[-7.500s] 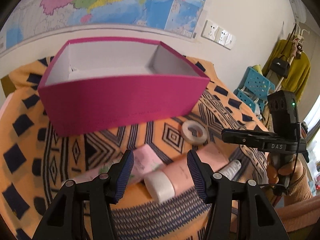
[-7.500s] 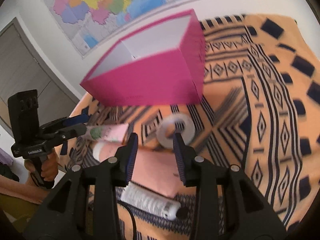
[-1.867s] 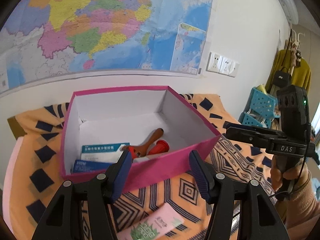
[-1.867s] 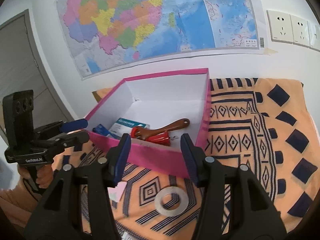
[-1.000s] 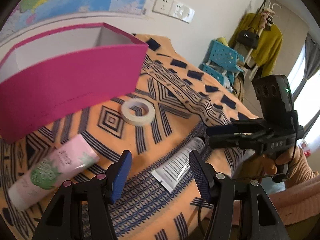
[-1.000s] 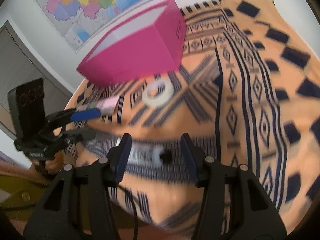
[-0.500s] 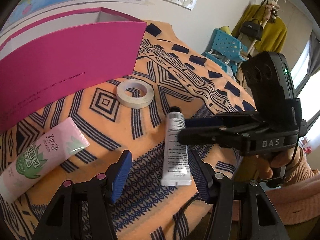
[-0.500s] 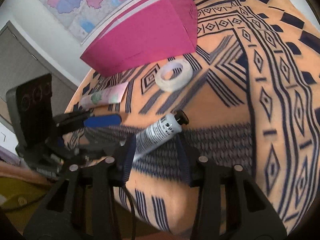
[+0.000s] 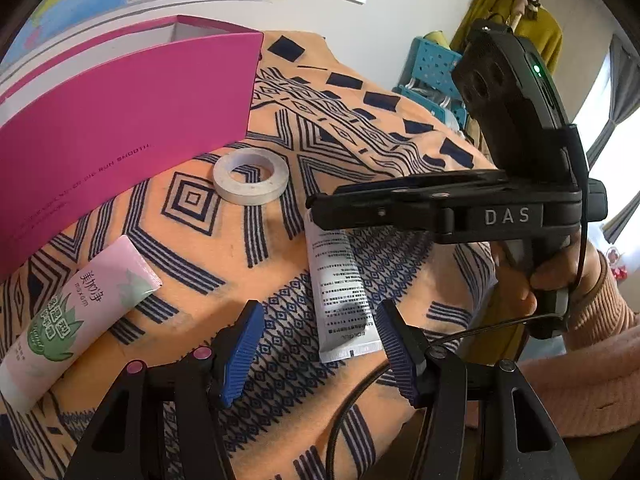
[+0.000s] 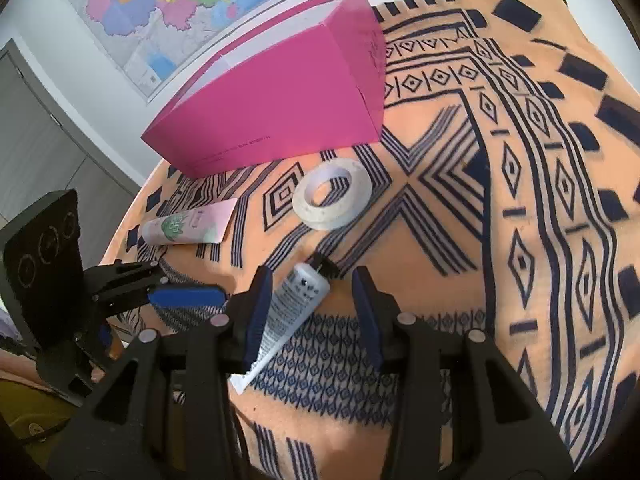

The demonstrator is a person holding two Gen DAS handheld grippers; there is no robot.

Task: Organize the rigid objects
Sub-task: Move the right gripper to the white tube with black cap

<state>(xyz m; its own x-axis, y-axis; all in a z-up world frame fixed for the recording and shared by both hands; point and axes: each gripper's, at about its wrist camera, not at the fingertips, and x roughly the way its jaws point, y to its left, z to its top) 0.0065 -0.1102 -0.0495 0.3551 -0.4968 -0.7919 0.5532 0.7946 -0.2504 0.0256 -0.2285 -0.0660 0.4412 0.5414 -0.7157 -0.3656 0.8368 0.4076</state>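
Observation:
A white tube with a black cap (image 9: 340,288) (image 10: 294,304) lies on the orange patterned cloth. My right gripper (image 10: 312,312) is open, low over the tube, its fingers either side of the capped end; it also shows in the left wrist view (image 9: 320,204). My left gripper (image 9: 320,344) is open and empty, just short of the tube's crimped end. A roll of white tape (image 9: 250,176) (image 10: 332,194) and a pink tube with a green leaf print (image 9: 76,312) (image 10: 188,224) lie nearby. The pink box (image 9: 120,112) (image 10: 280,108) stands behind them.
The orange cloth (image 10: 520,200) covers the table, whose edge falls away at the near side. A wall map (image 10: 180,0) hangs behind the box. A blue crate (image 9: 432,64) and hanging yellow clothes (image 9: 516,28) stand off to the right.
Both grippers came down from above the box to the white tube. In the last half second the right gripper closed in over its capped end and the left neared its crimped end.

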